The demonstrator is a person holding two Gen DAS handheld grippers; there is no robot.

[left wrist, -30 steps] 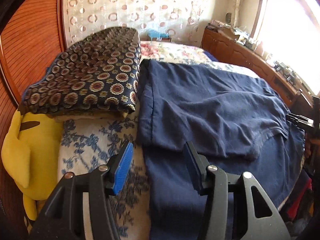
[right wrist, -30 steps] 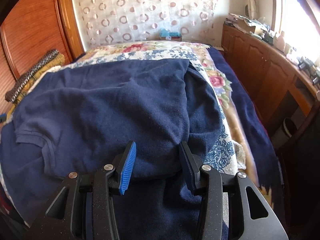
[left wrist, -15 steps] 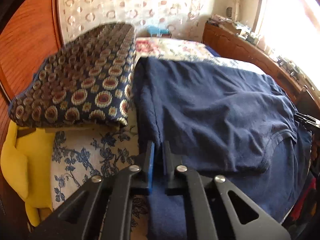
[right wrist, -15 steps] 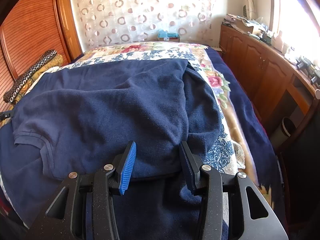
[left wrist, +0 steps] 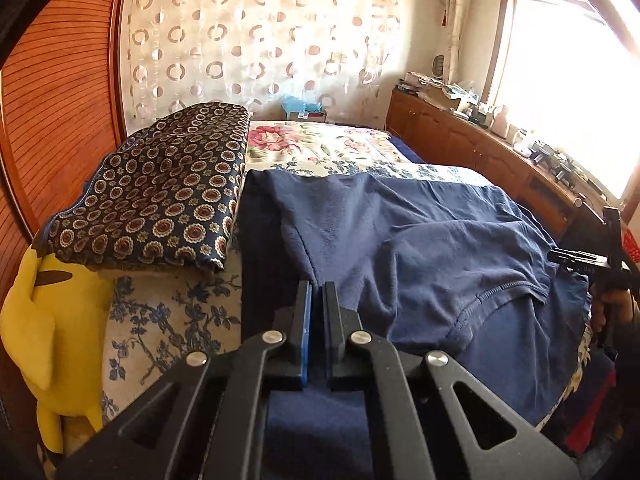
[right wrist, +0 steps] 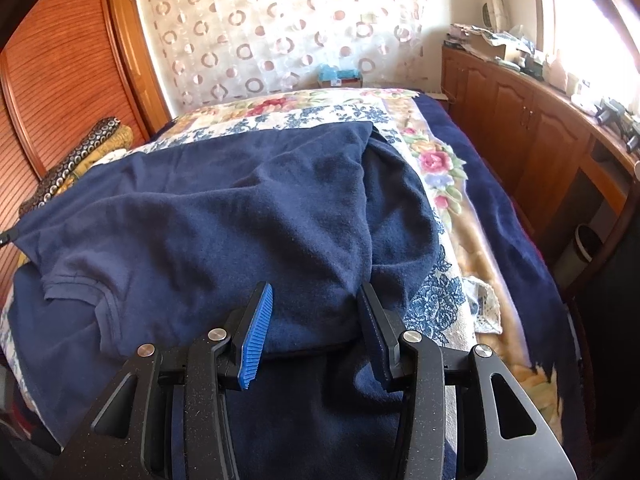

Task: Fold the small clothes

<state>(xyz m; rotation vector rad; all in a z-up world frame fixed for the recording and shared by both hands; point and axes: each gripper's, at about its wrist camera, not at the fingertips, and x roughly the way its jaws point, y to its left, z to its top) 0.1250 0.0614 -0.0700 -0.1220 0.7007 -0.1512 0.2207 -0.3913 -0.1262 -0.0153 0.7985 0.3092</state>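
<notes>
Sunlight from a window at the right washes over a bedroom with wooden cabinets (right wrist: 532, 128) along the right wall and a circle-patterned curtain (left wrist: 256, 36) at the far end. On the floral bedspread (left wrist: 160, 320) lies a navy garment (left wrist: 420, 240), spread across the near half of the bed, its top layer folded over and bunched. To its left sits a folded patterned blanket (left wrist: 160, 192), with a yellow plush toy (left wrist: 44, 320) at the near left edge.

From the near side, the left gripper (left wrist: 316, 296) points forward and slightly downward at the garment's left edge; its jaws are drawn almost together, pinching a ridge of navy fabric between them. The right gripper (right wrist: 316, 308) hovers low over the garment's near right portion, angled forward, jaws spread wide with cloth lying between them but not clamped.
</notes>
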